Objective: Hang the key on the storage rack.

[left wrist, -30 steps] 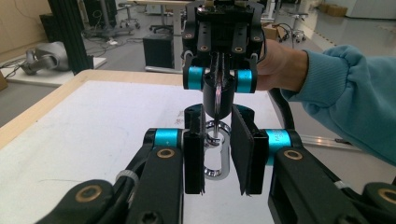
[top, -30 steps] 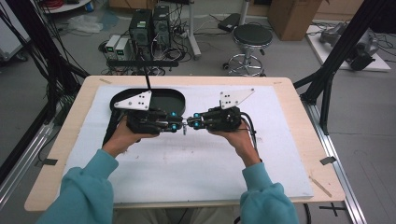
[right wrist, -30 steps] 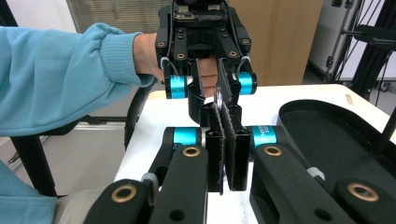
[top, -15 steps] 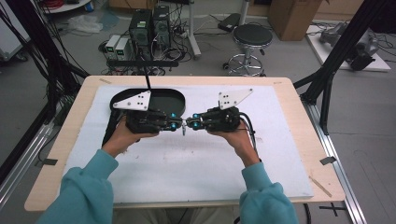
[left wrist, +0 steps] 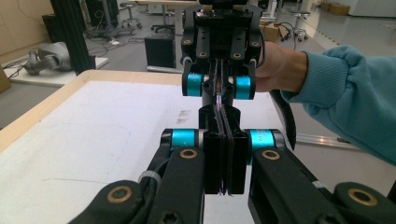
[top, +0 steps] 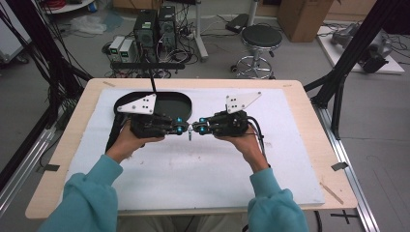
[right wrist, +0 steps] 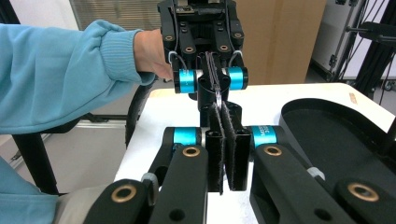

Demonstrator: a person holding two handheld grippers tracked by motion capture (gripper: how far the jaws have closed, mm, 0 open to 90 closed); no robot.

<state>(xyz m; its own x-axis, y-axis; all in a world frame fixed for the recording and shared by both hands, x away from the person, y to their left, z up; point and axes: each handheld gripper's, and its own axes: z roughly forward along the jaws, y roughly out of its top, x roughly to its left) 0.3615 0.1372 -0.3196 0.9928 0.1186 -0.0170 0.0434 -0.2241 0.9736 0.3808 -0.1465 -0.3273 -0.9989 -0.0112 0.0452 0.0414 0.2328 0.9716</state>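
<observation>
Facing tip to tip, left claw [top: 185,128] just closing, right claw [top: 197,127] closed

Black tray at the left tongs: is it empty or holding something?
Empty, as far as it shows. The black tray has a bare dark floor in the high view and right gripper view; the left tongs cover its near edge.

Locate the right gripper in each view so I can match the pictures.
High view: right gripper just right of centre, above the table.
Left gripper view: right gripper top centre, facing the camera.
Right gripper view: right gripper bottom centre, its own jaws.
Shared landmark: white mat.
</observation>
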